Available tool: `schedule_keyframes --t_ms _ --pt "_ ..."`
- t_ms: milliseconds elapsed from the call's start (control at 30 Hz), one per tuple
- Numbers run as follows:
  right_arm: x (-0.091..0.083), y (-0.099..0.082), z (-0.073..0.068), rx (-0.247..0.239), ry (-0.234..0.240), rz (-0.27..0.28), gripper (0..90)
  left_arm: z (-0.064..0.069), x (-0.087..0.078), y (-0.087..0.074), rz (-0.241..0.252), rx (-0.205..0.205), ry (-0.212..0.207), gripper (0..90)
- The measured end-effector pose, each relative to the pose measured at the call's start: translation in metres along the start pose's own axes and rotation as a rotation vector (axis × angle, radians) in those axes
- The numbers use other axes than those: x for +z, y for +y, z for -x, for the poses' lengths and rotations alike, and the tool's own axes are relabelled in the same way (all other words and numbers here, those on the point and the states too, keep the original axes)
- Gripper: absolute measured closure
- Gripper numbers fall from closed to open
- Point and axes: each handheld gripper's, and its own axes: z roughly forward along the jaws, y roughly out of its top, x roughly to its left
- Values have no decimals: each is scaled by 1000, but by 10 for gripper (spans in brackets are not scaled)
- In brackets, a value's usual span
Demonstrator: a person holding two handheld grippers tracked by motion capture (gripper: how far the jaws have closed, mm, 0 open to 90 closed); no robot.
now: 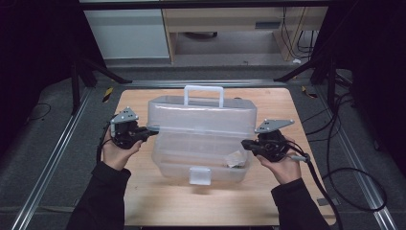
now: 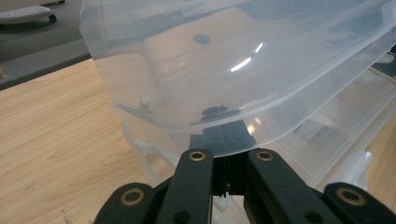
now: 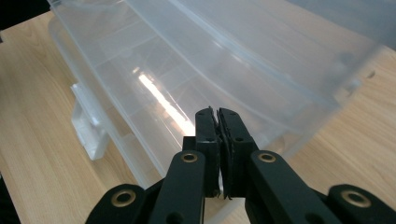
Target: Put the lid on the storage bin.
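Clear plastic toolbox [image 1: 201, 139] with raised lid sits mid-table on the pale wooden table [image 1: 158, 201]; left gripper [image 1: 152, 132] pinches the lid's edge, right gripper [image 1: 245, 143] is closed, empty, at its right end.

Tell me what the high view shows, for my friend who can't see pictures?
A clear plastic box with its lid swung up sits on a wooden table. A person's hands hold the left gripper and the right gripper, both shut, at the box's two ends. A white handle sticks up from the lid.
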Motion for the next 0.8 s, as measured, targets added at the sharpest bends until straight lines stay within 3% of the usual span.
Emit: schedule_keyframes --t_ms 167,300,633,800 --pt "-5 -12 11 65 -24 36 892 1 0 -4 -14 14 -3 897" --pt "-7 -11 12 73 -35 69 895 3 0 -7 -27 27 -2 896" --pt "-6 -14 9 59 -59 35 894 6 1 -16 -41 26 -29 866" --pt "-7 -14 9 58 -54 42 899 7 -2 -21 -65 32 -5 860"
